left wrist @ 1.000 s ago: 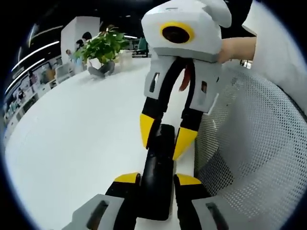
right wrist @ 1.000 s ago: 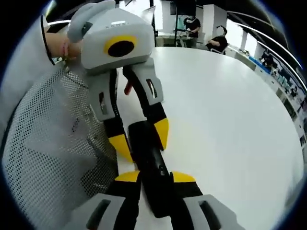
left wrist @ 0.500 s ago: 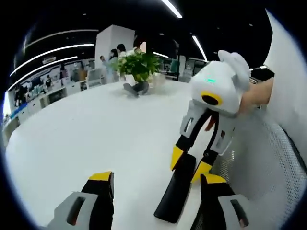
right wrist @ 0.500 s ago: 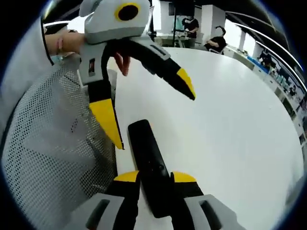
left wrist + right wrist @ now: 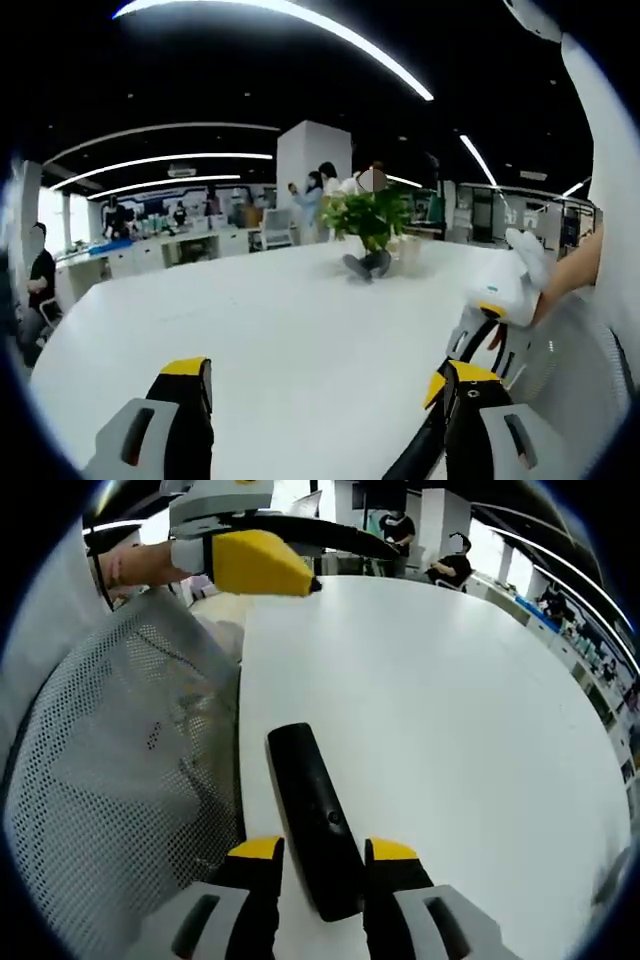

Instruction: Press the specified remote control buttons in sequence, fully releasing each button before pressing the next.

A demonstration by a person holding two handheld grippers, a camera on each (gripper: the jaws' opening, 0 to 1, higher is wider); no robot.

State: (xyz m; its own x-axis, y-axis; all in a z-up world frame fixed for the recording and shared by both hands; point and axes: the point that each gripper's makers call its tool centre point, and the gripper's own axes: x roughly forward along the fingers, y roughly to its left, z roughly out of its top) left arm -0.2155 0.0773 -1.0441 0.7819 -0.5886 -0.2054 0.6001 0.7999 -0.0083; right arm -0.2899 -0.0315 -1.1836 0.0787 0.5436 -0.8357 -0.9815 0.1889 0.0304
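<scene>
The left gripper had let go and lifted away from the remote, jaws spread wide; the right gripper alone clamped the remote's near end, buttons exposed.

Remote control on table between right gripper jaws, mesh chair beside table edge

A slim black plastic remote control lies on the plain glossy white table. Both grey-bodied grippers carry black jaws with yellow tips. The mesh chair back is pale grey, finely perforated. The potted plant is green.
</scene>
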